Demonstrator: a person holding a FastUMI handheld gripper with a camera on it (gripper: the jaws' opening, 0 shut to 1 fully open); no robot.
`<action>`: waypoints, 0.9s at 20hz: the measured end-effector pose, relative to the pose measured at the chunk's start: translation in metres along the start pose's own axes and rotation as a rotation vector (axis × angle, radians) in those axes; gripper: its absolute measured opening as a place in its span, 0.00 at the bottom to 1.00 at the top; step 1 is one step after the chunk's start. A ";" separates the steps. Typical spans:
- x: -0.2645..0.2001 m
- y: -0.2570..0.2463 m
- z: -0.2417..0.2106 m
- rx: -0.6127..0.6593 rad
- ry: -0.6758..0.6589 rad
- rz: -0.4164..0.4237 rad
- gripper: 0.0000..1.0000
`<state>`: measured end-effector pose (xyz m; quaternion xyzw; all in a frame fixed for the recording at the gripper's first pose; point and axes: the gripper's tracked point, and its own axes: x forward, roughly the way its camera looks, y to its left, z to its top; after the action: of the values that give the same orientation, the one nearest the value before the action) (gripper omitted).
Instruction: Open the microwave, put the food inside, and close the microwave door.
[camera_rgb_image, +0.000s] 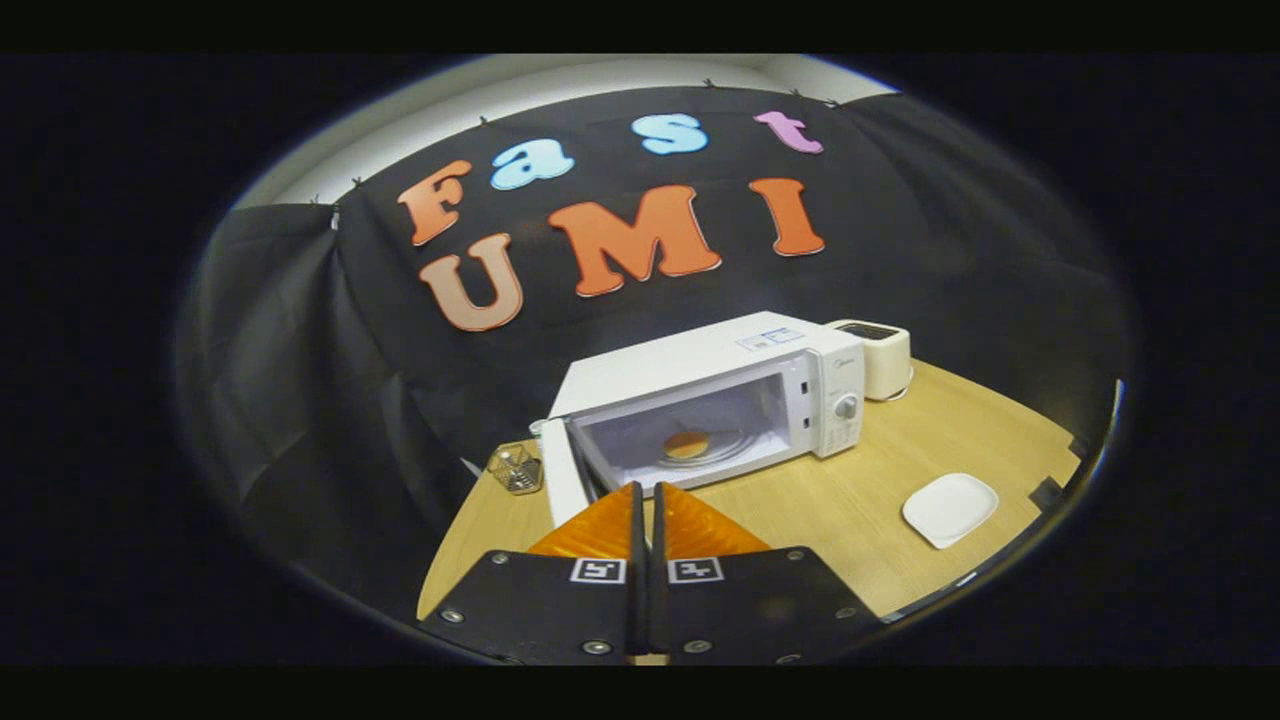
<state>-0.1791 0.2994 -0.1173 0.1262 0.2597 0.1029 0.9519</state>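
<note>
Gripper view recorded the gripper (647, 492) pressed together, empty, above a wooden table (830, 500) bearing an open microwave (720, 385), toaster (880, 355), plate (950, 508).

white microwave (740, 385), orange fingers (600, 525), golden-brown food (686, 444), white plate (950, 508)

A light wooden tabletop (860, 500) stands against a wall of creased black cloth (300, 330), with a strip of pale white wall (560, 85) showing above it.
</note>
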 end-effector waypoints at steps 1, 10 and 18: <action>-0.005 0.015 -0.004 -0.015 -0.018 0.030 0.01; -0.010 0.055 -0.097 -0.208 0.078 0.052 0.01; 0.003 0.038 -0.141 -0.272 0.170 0.042 0.01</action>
<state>-0.2546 0.3630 -0.2251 -0.0078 0.3203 0.1674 0.9324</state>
